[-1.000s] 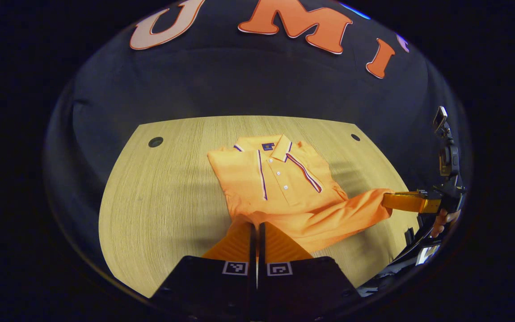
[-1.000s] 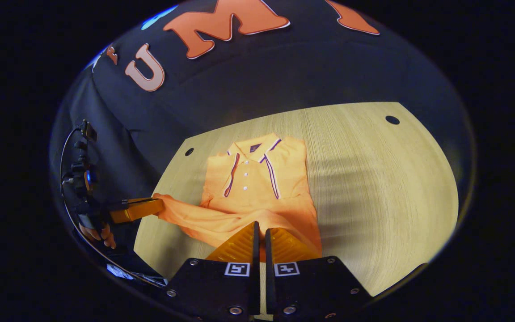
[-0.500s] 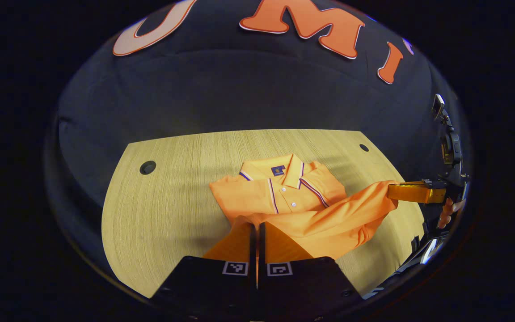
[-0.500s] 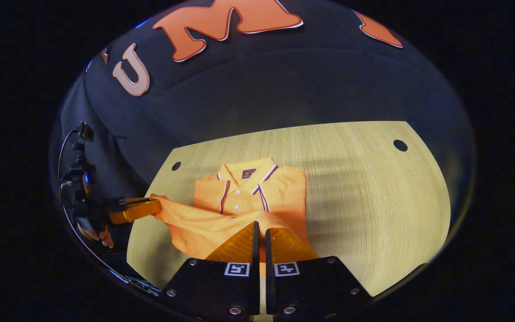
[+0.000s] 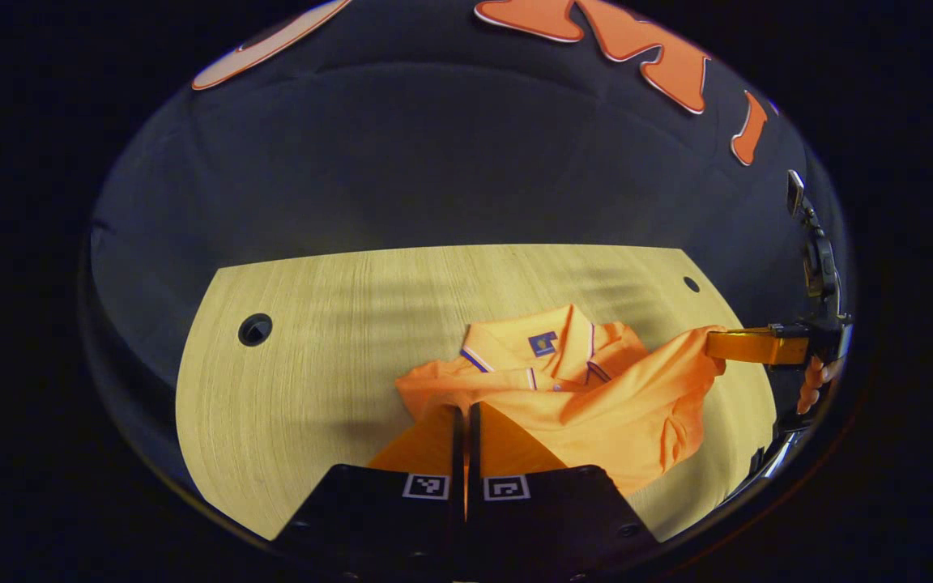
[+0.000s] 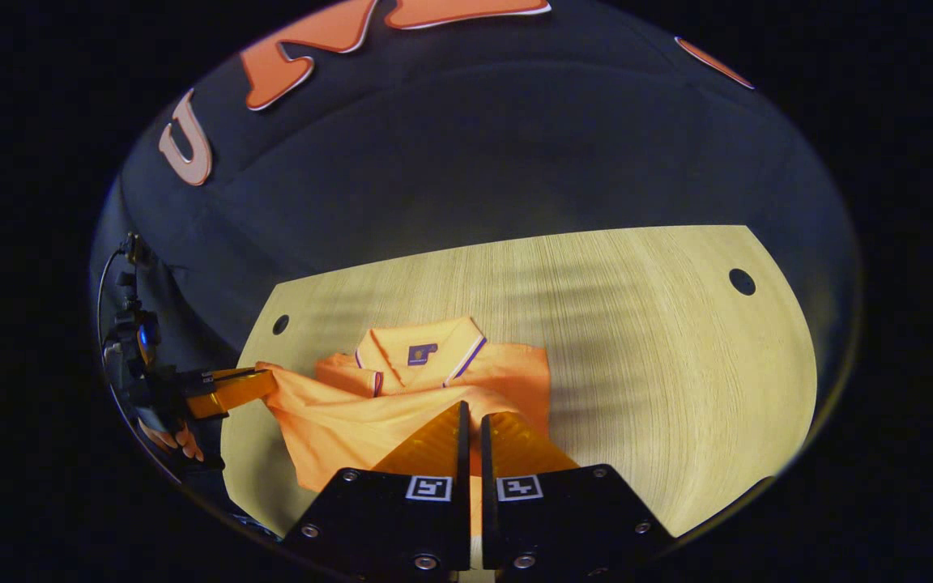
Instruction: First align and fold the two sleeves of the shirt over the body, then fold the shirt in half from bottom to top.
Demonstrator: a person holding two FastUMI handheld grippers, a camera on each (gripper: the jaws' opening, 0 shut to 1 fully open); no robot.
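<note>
Step in hand: I judged this to be the last fold, bottom to top; the sleeves already lay tucked over the body, and the hem of the shirt (image 5: 588,397) was raised off the table (image 5: 313,356) and draped toward the collar (image 5: 543,340)

Shirt: it sat mid-table, collar end flat on the wood and farthest from me; the near half hung as a lifted sheet between my two grippers, covering most of the placket so that only the collar and the top of the striped edging showed

Left gripper (image 5: 464,425): I had its fingers pressed together on the hem corner nearest it, cloth pinched between them; in the right gripper view it sat at the left edge (image 6: 227,389), level and low over the table, a hand (image 6: 175,437) under it

Right gripper (image 6: 470,421): likewise clamped on its own hem corner (fabric bunched right at the tips); in the left gripper view it reached in from the right (image 5: 746,346), fingers roughly horizontal, the cloth stretched taut from them

Next move: I reckoned both corners should travel forward together, level with each other, then lower onto the shoulders beside the collar before letting go; uneven travel would probably skew the fold
</note>
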